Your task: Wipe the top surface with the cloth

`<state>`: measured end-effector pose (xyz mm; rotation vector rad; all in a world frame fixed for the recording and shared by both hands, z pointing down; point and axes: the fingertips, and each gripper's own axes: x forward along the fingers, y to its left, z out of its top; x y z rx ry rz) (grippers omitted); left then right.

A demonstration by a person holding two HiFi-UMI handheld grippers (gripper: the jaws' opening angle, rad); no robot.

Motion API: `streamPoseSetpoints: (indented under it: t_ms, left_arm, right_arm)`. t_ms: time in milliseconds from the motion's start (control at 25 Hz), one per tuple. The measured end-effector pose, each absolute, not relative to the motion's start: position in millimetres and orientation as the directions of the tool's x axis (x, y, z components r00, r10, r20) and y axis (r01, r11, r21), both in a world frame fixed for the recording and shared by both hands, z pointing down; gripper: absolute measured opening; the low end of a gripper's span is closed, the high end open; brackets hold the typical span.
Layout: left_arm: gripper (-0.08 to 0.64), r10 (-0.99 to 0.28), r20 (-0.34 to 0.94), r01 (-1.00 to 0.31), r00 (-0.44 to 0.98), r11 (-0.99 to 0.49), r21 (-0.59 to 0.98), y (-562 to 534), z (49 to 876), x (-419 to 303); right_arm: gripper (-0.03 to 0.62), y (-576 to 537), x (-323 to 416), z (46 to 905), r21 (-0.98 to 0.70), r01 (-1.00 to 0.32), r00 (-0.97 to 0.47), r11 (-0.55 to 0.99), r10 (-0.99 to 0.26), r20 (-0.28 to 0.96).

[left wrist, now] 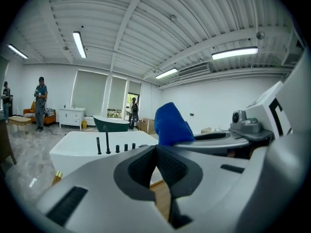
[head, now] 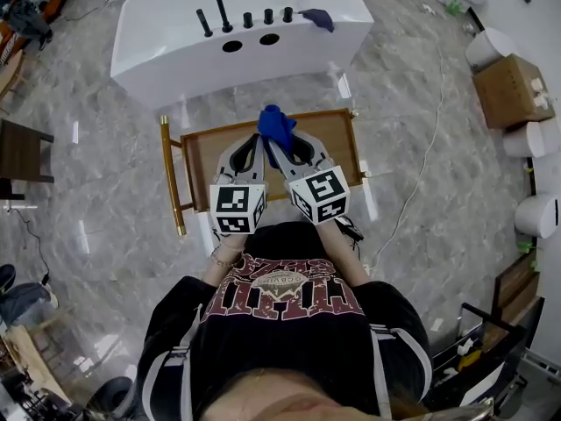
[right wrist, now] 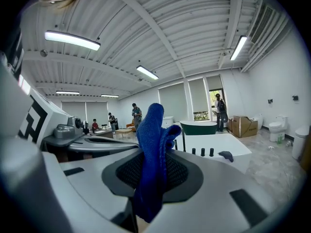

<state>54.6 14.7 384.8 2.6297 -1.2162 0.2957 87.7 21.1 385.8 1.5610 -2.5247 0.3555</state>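
Note:
A bright blue cloth (head: 277,125) sticks up from my right gripper (head: 271,140), whose jaws are shut on it; in the right gripper view the cloth (right wrist: 152,144) stands pinched between the dark pads. My left gripper (head: 259,139) is close beside it on the left, tips almost touching the right one, and is shut with nothing in it (left wrist: 156,148). From the left gripper view the cloth (left wrist: 171,124) shows just beyond the tips. Both grippers hover over a small table with a brown wooden top (head: 200,158) and a gold frame.
Beyond the table stands a white bathtub (head: 175,51) with black taps (head: 219,5) and a second dark blue cloth (head: 317,17) on its rim. A cable (head: 419,169) trails over the marble floor at right. A cardboard box (head: 508,90) and white fixtures line the right side.

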Motion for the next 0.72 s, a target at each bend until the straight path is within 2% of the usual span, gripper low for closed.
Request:
streamPoseSetpoints:
  t_ms: [720]
  left_arm:
    - [0.048,-0.737,0.117,-0.746,0.666,-0.657,0.107,21.8,318.9,79.6]
  right_arm:
    - [0.097,25.1,126.3,335.7,-0.103,-0.933,-0.357,0.346,-0.925,0.129]
